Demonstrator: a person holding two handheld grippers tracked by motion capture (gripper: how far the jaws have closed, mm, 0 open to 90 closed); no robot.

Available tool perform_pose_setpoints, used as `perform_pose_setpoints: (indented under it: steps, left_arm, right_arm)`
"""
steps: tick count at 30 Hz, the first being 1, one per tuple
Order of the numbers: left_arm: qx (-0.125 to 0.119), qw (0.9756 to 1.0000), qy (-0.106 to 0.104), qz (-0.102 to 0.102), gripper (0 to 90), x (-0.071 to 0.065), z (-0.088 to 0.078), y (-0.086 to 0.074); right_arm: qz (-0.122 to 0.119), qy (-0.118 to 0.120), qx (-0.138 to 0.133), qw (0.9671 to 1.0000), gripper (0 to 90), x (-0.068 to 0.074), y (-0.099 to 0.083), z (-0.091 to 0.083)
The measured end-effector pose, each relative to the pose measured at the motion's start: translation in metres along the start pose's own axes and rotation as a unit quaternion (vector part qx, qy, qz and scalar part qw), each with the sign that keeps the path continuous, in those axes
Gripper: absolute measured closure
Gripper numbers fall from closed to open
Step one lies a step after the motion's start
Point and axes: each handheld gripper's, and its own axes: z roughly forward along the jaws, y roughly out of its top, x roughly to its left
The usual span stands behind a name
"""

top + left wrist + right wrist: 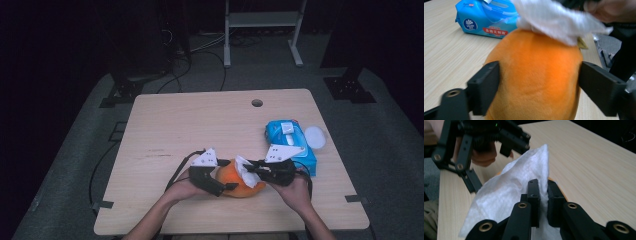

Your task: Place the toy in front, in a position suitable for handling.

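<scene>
An orange plush toy (246, 189) lies near the table's front edge. My left gripper (230, 174) straddles it. In the left gripper view one black jaw stands at each side of the toy (536, 75), close against the fur without denting it. My right gripper (248, 168) is shut on a white wipe (241, 163) and holds it on top of the toy. In the right gripper view its jaws pinch a fold of the wipe (506, 187), with my right gripper (543, 185) pointing toward the left hand. The wipe (554, 20) drapes over the toy's far end.
A blue pack of wipes (290, 140) lies just right of the toy, behind the right hand, with a round white lid (315, 136) at its side. The wooden table (200, 125) has a small hole (257, 103) near its far edge.
</scene>
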Motion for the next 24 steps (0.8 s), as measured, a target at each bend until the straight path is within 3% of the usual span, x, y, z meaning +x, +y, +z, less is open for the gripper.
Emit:
perform_pose_setpoints:
  steps: [2, 3, 6, 7, 8, 9, 10, 11, 12, 13, 14, 16, 17, 18, 19, 21, 22, 24]
  left_arm:
    - [-0.001, 0.9996, 0.003, -0.029, 10.4, 0.004, -0.002, 0.000]
    - [0.003, 0.9979, 0.003, -0.064, 7.1, 0.011, -0.003, -0.003]
    - [0.007, 0.9917, -0.018, -0.127, 6.3, 0.020, 0.000, -0.011]
    - [0.009, 0.9897, -0.028, -0.140, 6.7, 0.022, 0.003, -0.013]
    - [0.010, 0.9893, -0.034, -0.141, 8.2, 0.021, 0.005, -0.013]
    - [0.010, 0.9893, -0.034, -0.141, 11.9, 0.021, 0.005, -0.013]
    - [0.007, 0.9919, -0.033, -0.122, 18.3, 0.018, 0.003, -0.013]
    - [0.007, 0.9919, -0.033, -0.122, 25.5, 0.018, 0.003, -0.013]
    - [0.001, 0.9939, -0.028, -0.107, 25.5, 0.017, 0.001, -0.011]
    - [-0.022, 0.9966, -0.012, -0.078, 33.9, 0.014, -0.004, -0.007]
    - [-0.022, 0.9966, -0.012, -0.078, 36.0, 0.014, -0.004, -0.007]
    - [-0.043, 0.9984, 0.014, -0.034, 36.7, 0.010, -0.009, -0.001]
    - [-0.035, 0.9986, 0.039, 0.005, 36.1, 0.007, -0.011, 0.005]
    - [-0.035, 0.9986, 0.039, 0.005, 34.4, 0.007, -0.011, 0.005]
    - [-0.011, 0.9979, 0.056, 0.031, 31.8, 0.005, -0.009, 0.004]
    - [-0.001, 0.9985, 0.051, 0.020, 22.2, 0.007, -0.007, 0.002]
    - [-0.007, 0.9990, 0.036, -0.026, 19.0, 0.012, -0.005, -0.003]
    - [-0.011, 0.9989, 0.033, -0.033, 23.0, 0.014, -0.005, -0.005]
  right_arm:
    - [0.004, 0.004, 0.000, 1.0000, 82.1, -0.002, -0.002, 0.000]
    - [0.011, 0.006, -0.001, 0.9999, 82.0, -0.005, -0.005, -0.003]
    - [0.020, 0.002, 0.001, 0.9998, 81.9, -0.010, -0.010, -0.011]
    - [0.024, 0.001, -0.001, 0.9997, 82.0, -0.011, -0.011, -0.012]
    - [0.028, 0.002, -0.002, 0.9996, 82.0, -0.012, -0.012, -0.013]
    - [0.028, 0.002, -0.002, 0.9996, 82.0, -0.012, -0.012, -0.013]
    - [0.029, 0.003, -0.004, 0.9996, 82.0, -0.011, -0.012, -0.012]
    - [0.029, 0.003, -0.004, 0.9996, 82.0, -0.011, -0.012, -0.012]
    - [0.028, 0.003, -0.005, 0.9996, 82.0, -0.010, -0.011, -0.012]
    - [0.025, 0.000, -0.014, 0.9996, 82.1, -0.009, -0.008, -0.013]
    - [0.025, 0.000, -0.014, 0.9996, 82.1, -0.009, -0.008, -0.013]
    - [0.020, -0.007, -0.027, 0.9994, 82.1, -0.007, -0.002, -0.016]
    - [0.016, -0.014, -0.035, 0.9992, 82.1, -0.006, 0.003, -0.018]
    - [0.016, -0.014, -0.035, 0.9992, 82.1, -0.006, 0.003, -0.018]
    - [0.017, -0.015, -0.032, 0.9992, 82.0, -0.007, 0.003, -0.016]
    - [0.021, -0.012, -0.019, 0.9995, 82.0, -0.009, -0.003, -0.009]
    - [0.023, -0.012, -0.013, 0.9996, 82.0, -0.009, -0.006, -0.006]
    - [0.026, -0.015, -0.010, 0.9995, 82.0, -0.010, -0.008, -0.003]
